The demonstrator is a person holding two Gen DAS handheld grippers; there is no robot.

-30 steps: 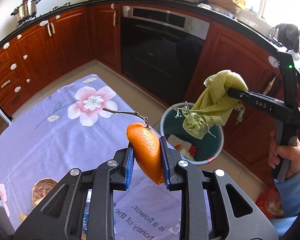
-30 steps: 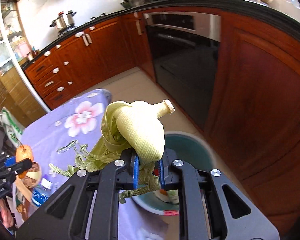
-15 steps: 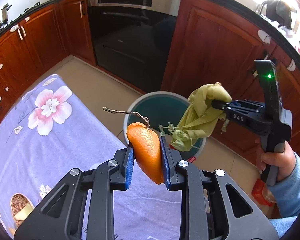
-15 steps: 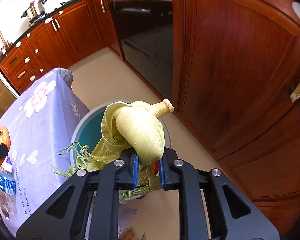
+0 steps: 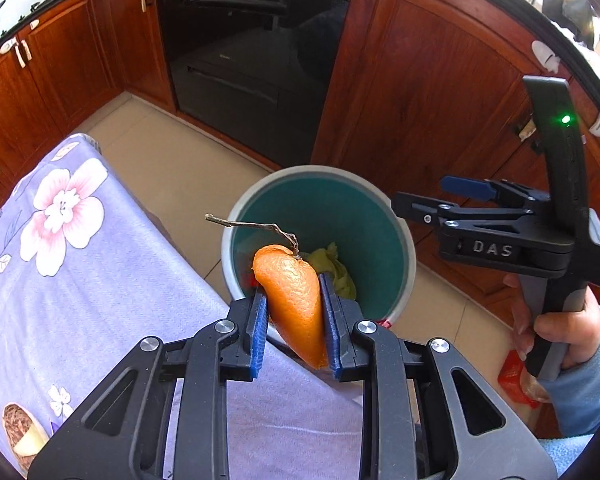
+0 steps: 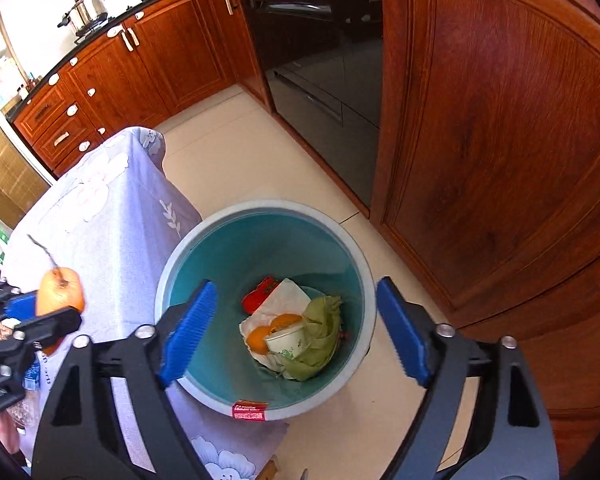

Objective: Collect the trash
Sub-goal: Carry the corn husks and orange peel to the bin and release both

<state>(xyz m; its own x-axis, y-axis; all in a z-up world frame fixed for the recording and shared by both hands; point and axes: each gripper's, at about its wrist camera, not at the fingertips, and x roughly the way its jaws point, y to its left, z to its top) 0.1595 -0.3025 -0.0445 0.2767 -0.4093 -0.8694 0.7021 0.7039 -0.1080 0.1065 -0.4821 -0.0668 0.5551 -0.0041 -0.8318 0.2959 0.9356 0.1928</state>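
Observation:
My left gripper [image 5: 294, 312] is shut on an orange peel [image 5: 296, 300] with a dry twig on its top, held over the table's edge just before the bin. The teal bin [image 5: 396, 216] stands on the floor beside the table. My right gripper [image 6: 296, 328] hangs above the bin [image 6: 260, 232], its jaws opening wide with nothing between them. The green corn husk [image 6: 320, 332] lies inside the bin beside a paper cup, orange peels, white paper and a red scrap. The right gripper [image 5: 432, 200] also shows in the left wrist view, and the peel [image 6: 58, 290] in the right wrist view.
A table under a purple flowered cloth [image 5: 80, 264] fills the left. Wooden cabinets [image 6: 500, 120] and a black oven [image 5: 252, 40] stand close behind the bin. A person's hand in a blue sleeve [image 5: 572, 328] holds the right gripper. A red bag [image 5: 516, 376] lies on the floor.
The right gripper opened and the corn husk dropped from it into the bin. Both grippers came lower and closer to the bin; the left still holds the peel.

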